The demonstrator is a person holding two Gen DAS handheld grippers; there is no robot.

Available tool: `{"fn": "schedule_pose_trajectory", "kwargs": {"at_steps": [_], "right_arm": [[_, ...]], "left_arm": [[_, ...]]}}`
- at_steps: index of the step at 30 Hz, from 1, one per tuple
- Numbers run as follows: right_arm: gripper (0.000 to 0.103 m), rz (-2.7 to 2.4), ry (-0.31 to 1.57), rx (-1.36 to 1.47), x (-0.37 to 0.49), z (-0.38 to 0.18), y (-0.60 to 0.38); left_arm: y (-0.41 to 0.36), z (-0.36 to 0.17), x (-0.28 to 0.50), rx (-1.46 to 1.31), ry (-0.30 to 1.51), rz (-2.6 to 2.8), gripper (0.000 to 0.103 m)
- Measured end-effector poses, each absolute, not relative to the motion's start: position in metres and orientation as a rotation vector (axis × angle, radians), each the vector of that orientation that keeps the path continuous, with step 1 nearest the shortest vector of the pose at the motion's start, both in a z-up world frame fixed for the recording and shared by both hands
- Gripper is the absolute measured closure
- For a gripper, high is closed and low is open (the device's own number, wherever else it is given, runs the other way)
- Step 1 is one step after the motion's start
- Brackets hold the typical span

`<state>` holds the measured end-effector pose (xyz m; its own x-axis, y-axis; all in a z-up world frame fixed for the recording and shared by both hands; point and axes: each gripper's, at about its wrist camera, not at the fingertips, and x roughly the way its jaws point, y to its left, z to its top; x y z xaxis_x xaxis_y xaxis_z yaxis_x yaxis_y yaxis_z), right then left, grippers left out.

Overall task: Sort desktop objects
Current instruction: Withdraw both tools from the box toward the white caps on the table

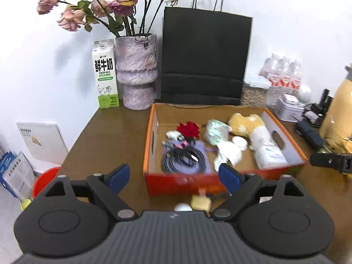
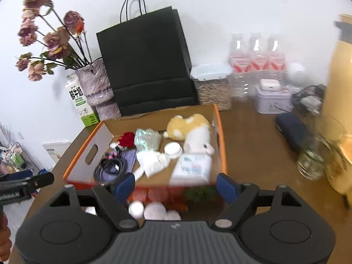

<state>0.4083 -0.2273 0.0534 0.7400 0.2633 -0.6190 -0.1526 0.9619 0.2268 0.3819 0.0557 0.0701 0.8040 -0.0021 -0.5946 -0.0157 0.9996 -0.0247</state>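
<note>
While both tools hang over the near edge of the table (image 1: 114, 132), neither carries anything: the left gripper (image 1: 173, 176) has its blue pads spread wide with only air and box edge between them, and the right gripper (image 2: 176, 184) is likewise spread and empty.

The task's things sit gathered in the cardboard box (image 1: 151, 136), orange outside, plain brown inside, with a cut-out handle in each side wall; it rests mid-table just beyond the fingers. Grouping looks deliberate, by my reading: a coiled black cable (image 1: 182, 158) lies on a purple cloth pouch at the left, a red fabric flower (image 1: 188, 129) behind it, crumpled white wrapping (image 1: 228, 151) in the middle, a fluffy yellow-and-white plush toy (image 1: 248, 125) and a soft tissue pack (image 1: 271, 156) at the right.

Small round white pieces (image 2: 154, 211) lie on the table near the box front, blurred; likely still unsorted.

Along the far wall stand a milk carton (image 1: 105, 74), a ribbed mauve vase (image 1: 136, 72) of dried roses and a matte black paper bag (image 1: 204, 59), upright, out of the working area.
</note>
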Motion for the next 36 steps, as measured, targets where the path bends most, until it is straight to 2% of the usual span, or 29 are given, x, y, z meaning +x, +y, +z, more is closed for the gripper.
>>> {"fn": "schedule_pose_trajectory", "kwargs": {"at_steps": [3, 6, 15, 21, 28, 36], "right_arm": [[0.022, 0.239, 0.676, 0.133, 0.362, 0.051, -0.232], [0.016, 0.256, 0.641, 0.120, 0.312, 0.043, -0.237], [0.015, 0.261, 0.580, 0.109, 0.179, 0.000, -0.244], [0.013, 0.229, 0.418, 0.135, 0.109, -0.017, -0.242], [0.013, 0.271, 0.421, 0.070, 0.075, -0.029, -0.222], [0.013, 0.275, 0.323, 0.070, 0.051, -0.024, -0.220]], "left_arm": [[0.048, 0.068, 0.339, -0.022, 0.609, -0.040, 0.006], [0.039, 0.059, 0.290, 0.014, 0.565, -0.130, 0.000], [0.038, 0.021, 0.173, 0.021, 0.513, -0.081, 0.000], [0.030, -0.010, 0.104, -0.094, 0.433, 0.098, 0.000], [0.014, -0.026, 0.076, -0.042, 0.458, 0.084, 0.000], [0.008, -0.024, 0.074, -0.037, 0.468, 0.087, 0.000]]}}
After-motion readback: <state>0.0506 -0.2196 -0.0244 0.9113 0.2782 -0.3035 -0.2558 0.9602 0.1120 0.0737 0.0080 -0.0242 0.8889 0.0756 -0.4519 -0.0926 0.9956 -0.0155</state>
